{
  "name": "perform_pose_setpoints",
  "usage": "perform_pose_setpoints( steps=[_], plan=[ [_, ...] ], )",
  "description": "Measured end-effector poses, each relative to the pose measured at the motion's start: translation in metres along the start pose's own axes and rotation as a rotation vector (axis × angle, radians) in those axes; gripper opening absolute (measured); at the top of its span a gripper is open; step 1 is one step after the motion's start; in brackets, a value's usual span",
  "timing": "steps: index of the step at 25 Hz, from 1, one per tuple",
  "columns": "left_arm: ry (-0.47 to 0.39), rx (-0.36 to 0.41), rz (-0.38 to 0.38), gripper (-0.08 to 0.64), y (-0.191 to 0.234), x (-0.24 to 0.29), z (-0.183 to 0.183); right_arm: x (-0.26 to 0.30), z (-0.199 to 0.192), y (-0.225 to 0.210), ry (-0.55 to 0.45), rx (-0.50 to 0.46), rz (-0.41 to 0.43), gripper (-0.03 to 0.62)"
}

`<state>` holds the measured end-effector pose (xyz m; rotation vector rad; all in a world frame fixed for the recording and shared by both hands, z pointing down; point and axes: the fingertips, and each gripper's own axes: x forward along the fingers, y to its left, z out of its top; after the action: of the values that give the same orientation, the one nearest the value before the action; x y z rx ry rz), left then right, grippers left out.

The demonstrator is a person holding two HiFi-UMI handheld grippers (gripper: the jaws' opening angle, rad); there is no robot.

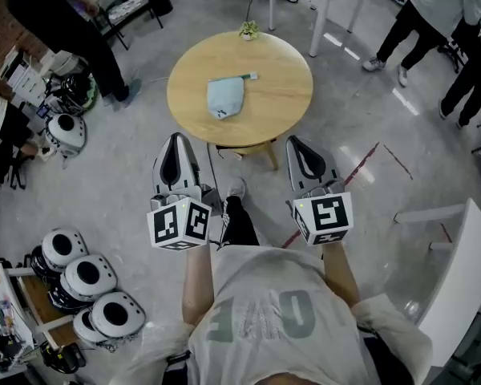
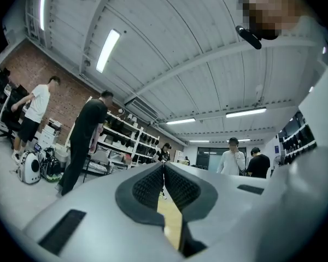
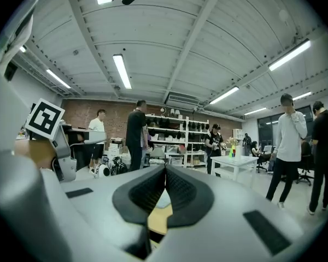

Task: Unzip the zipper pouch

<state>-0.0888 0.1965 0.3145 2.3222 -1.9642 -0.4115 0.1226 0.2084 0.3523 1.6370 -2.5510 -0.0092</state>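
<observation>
Gear (image 1: 88, 277), white and round with dark centres, sits stacked on the floor at the far left. Next is the left gripper (image 1: 176, 138), its jaws pressed together with nothing between them, held short of the round wooden table (image 1: 293, 95). Near the middle of the tabletop lies the pale blue zipper pouch (image 1: 225, 97), flat, with a tab at its far right corner. A small potted plant (image 1: 248, 30) stands at the far rim. The right gripper (image 1: 296, 141) is likewise closed and empty, well apart from the pouch. Further right, people (image 1: 417, 22) stand on the grey floor.
</observation>
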Motion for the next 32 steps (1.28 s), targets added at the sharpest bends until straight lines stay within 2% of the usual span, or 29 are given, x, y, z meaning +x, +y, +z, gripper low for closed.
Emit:
perform_pose_setpoints(
  steps=[5, 9, 20, 26, 32],
  plan=[
    [0.03, -0.026, -0.015, 0.029, 0.019, 0.075, -0.007, 0.069, 0.01, -0.026, 0.017, -0.006, -0.017, 0.029],
    [0.057, -0.035, -0.023, 0.029, 0.052, 0.115, -0.01, 0.117, 0.01, -0.019, 0.05, 0.004, -0.037, 0.029],
    [0.064, -0.024, -0.116, 0.029, 0.136, 0.269, -0.019, 0.281, 0.029, -0.031, 0.066, 0.003, -0.133, 0.029],
    [0.105, -0.045, -0.117, 0.029, 0.16, 0.307, -0.033, 0.326, 0.031, -0.035, 0.078, -0.004, -0.142, 0.029],
    [0.163, -0.06, -0.108, 0.029, 0.152, 0.318, -0.056, 0.337, 0.02, -0.049, 0.099, 0.007, -0.122, 0.029]
  ],
)
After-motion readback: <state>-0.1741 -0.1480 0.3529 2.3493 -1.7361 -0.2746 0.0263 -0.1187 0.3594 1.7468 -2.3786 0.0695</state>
